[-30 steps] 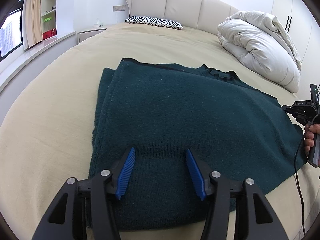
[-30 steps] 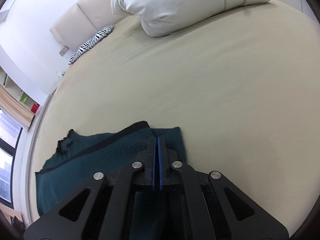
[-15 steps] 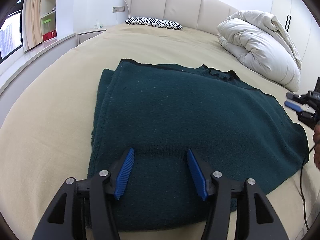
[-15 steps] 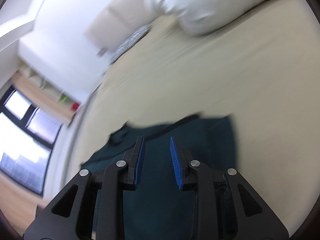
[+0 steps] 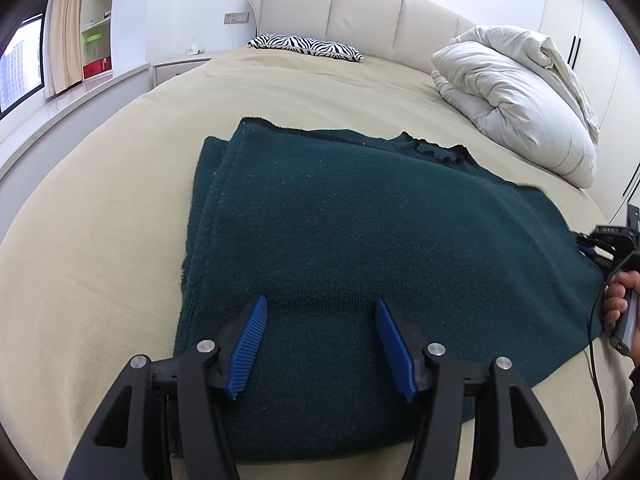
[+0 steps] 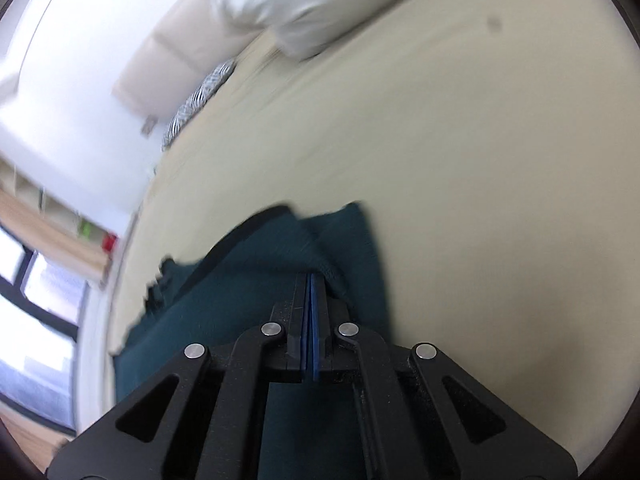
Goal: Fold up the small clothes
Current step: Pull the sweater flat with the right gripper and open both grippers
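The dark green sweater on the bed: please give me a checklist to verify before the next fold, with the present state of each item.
1. Dark green sweater lies flat on the bed: ok.
2. Left gripper open, its blue pads apart over the near hem: ok.
3. Left gripper holds cloth: not ok, nothing is pinched between the pads.
4. Right gripper shut at the sweater's right edge: ok.
5. Right gripper really pinches the knit: cannot tell, the picture is blurred.
6. Folded duvet and zebra pillow lie away from the sweater: ok.
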